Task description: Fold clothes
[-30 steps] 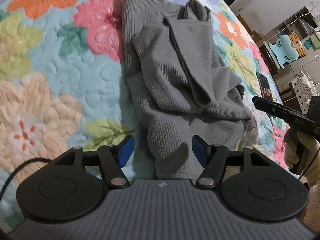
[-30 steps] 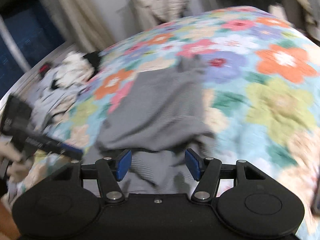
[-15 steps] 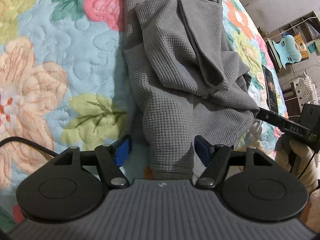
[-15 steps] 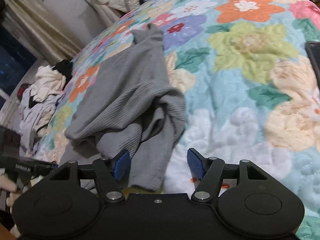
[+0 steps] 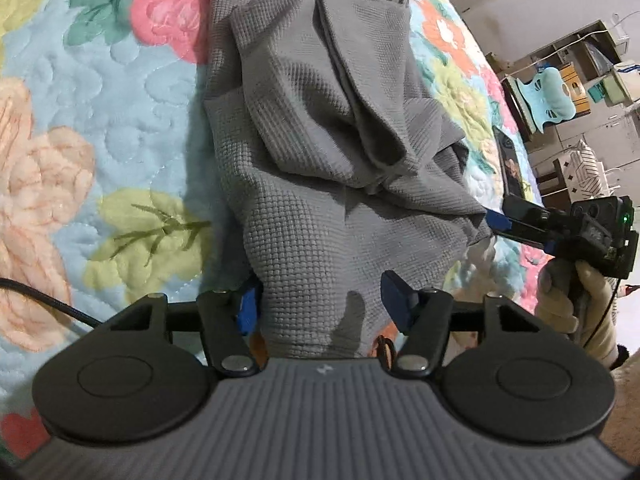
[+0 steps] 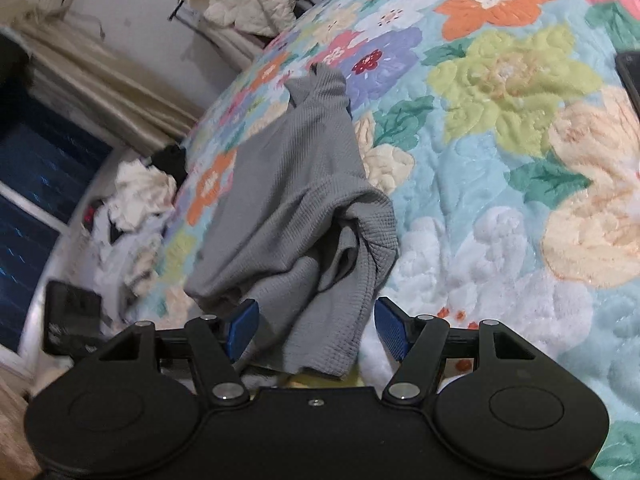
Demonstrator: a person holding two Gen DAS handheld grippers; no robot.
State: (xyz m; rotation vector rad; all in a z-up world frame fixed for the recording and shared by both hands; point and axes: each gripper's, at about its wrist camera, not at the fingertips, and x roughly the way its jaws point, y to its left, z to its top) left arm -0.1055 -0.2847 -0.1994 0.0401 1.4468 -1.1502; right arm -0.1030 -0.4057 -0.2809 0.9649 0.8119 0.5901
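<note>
Grey shirt point(image 5: 320, 160) lies crumpled on the bed point(image 5: 100, 120); left tool point(image 5: 320, 304) closing around its near hem, right tool point(image 6: 316, 328) opening astride another edge, neither gripping, likely to spread it.

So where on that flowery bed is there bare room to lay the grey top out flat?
Bare quilt lies beside the grey top, across from the phone. More lies beyond its hem in the right view. The clothes pile at the bed's edge is crowded.
</note>
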